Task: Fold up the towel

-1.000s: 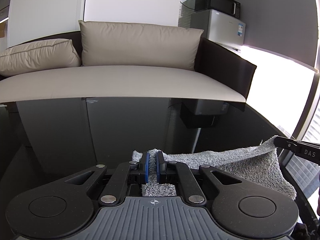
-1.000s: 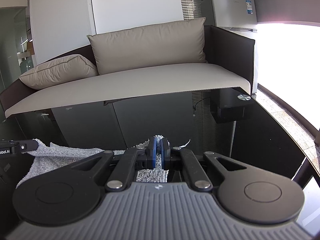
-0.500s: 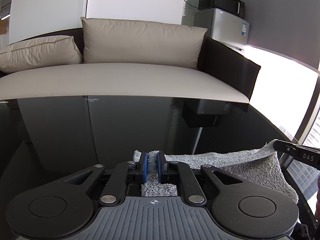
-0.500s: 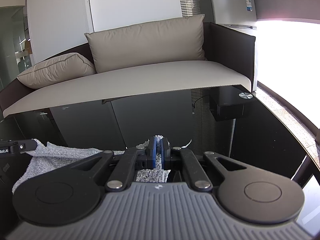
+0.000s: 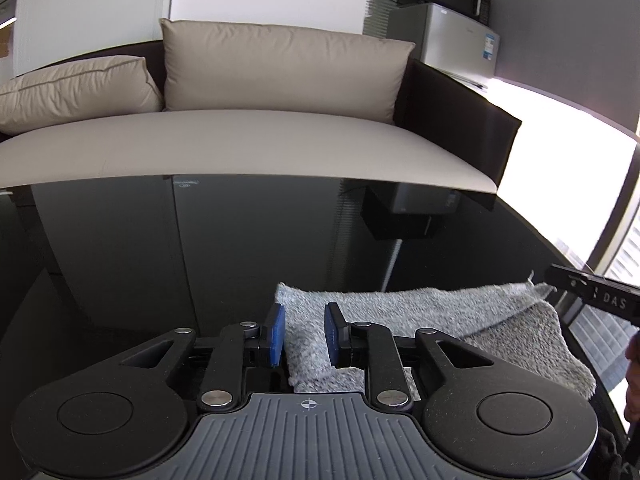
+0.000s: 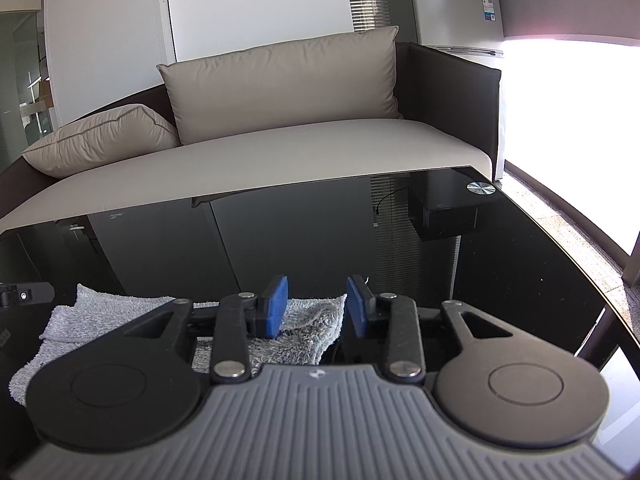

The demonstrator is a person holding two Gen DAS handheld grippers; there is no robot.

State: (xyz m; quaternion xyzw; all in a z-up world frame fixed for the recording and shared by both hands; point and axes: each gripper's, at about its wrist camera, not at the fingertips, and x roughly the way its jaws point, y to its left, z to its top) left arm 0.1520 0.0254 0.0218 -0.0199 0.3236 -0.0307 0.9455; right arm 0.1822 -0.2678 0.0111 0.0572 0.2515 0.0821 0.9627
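A grey terry towel [image 5: 440, 312] lies folded on the black glass table [image 5: 240, 240], its top layer spanning both grippers. My left gripper [image 5: 305, 334] is over the towel's left end. Its jaws are opening, the cloth lies loose between the blue pads [image 5: 276, 334], and the grip is released. One finger of the right gripper [image 5: 592, 294] shows at the towel's far right corner. In the right wrist view the towel [image 6: 120, 308] runs off to the left. My right gripper [image 6: 317, 307] is opening wider, its pads clear of the cloth beneath. The left gripper's finger [image 6: 24, 295] shows at the left edge.
A beige sofa [image 5: 240, 148] with two cushions stands just past the table's far edge. A small fridge [image 6: 456, 12] with a microwave on top is at the back right beside a bright window. A round metal disc [image 6: 481, 188] sits on the table's far right corner.
Both grippers were shut on the towel's edge and now stand apart. The raised edge between them has sunk and lies flatter on the lower layer.
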